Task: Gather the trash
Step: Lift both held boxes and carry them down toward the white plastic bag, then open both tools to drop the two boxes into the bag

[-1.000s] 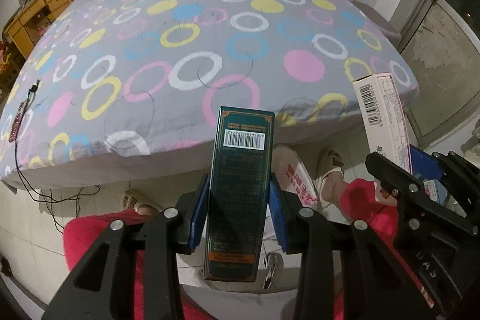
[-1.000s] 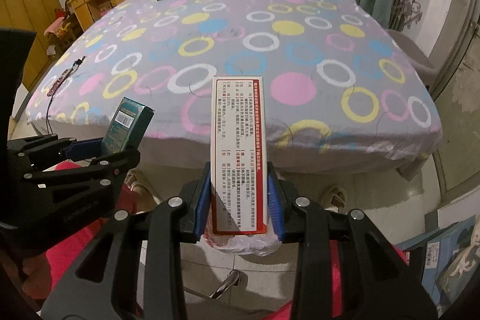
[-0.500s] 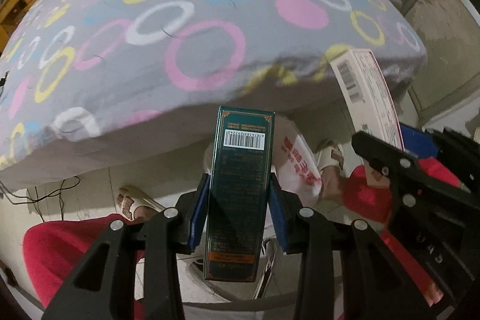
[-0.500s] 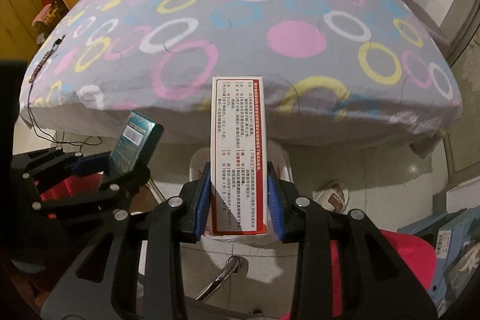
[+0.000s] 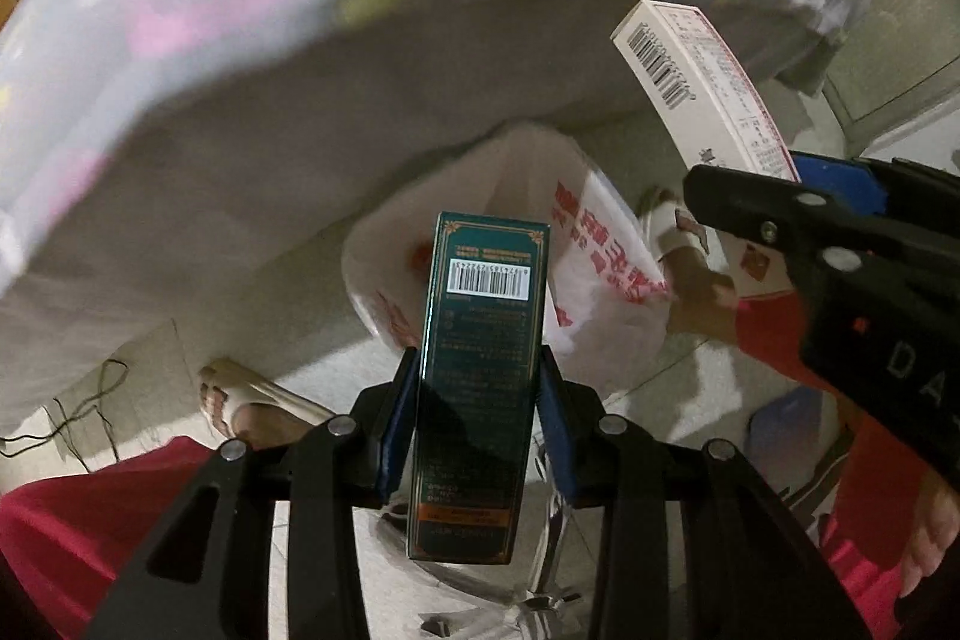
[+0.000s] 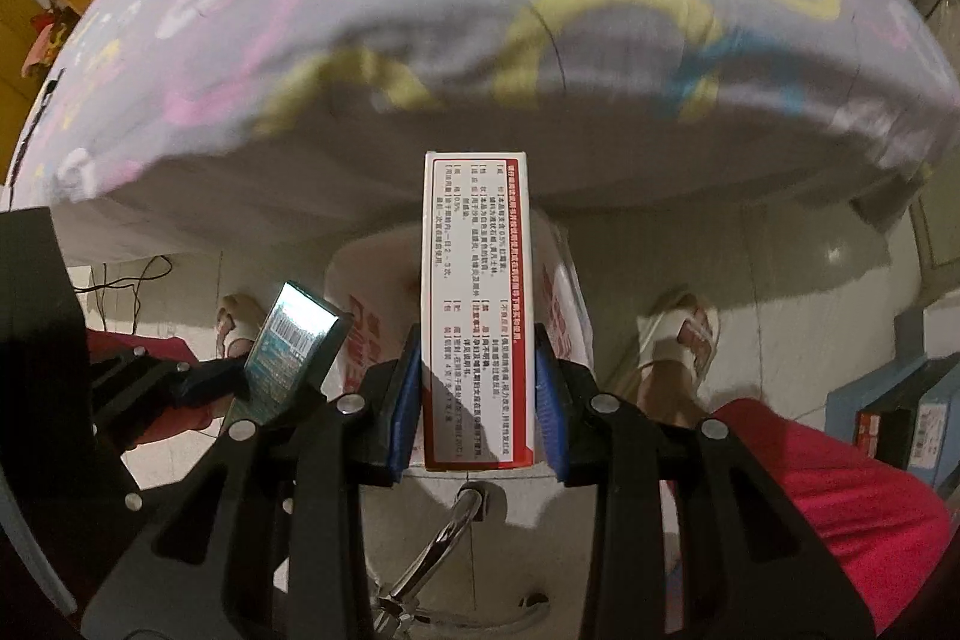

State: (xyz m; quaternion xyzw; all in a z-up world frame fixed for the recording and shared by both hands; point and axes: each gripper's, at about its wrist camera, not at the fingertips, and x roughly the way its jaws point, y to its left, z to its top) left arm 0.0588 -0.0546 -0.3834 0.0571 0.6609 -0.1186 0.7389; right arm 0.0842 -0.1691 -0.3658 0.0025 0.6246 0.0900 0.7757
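Observation:
My left gripper (image 5: 478,400) is shut on a dark green box (image 5: 480,376) with a barcode, held upright over the mouth of a white plastic bag (image 5: 600,268) with red print that stands on the floor. My right gripper (image 6: 477,388) is shut on a white box (image 6: 474,304) with a red border and small text, over the same bag (image 6: 564,304). In the left wrist view the white box (image 5: 702,82) and the right gripper (image 5: 798,214) show at the right. The green box (image 6: 294,346) in the left gripper shows at the lower left of the right wrist view.
A bed (image 6: 480,10) with a grey cover of coloured rings overhangs just beyond the bag. A person's sandalled feet (image 6: 678,340) and red trouser legs (image 5: 90,520) flank the bag. Chrome chair legs (image 6: 444,538) lie below. Blue boxes (image 6: 900,412) stand at right, cables (image 5: 78,418) at left.
Both grippers have sunk toward the floor with their boxes. The bed top has slid up out of view and the white bag now lies right under both boxes.

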